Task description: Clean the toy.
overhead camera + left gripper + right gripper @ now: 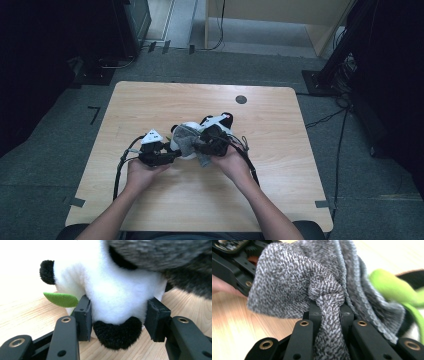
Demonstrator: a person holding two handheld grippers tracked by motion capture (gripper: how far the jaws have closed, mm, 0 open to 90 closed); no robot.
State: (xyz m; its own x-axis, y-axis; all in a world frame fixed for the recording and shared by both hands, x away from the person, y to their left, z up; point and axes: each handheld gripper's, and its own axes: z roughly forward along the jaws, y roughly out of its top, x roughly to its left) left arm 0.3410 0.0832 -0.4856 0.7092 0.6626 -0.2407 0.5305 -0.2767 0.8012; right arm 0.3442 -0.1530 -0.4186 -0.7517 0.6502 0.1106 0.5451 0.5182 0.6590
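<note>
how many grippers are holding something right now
2. The left gripper clamps the panda at mid-table; the right gripper, just beside it, pinches the grey cloth draped over the panda.

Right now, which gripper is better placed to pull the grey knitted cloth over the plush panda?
Right. The right gripper is shut on the grey knitted cloth, already draped over the black-and-white plush panda. The left gripper clamps the toy, so it likely serves best as the anchor.
</note>
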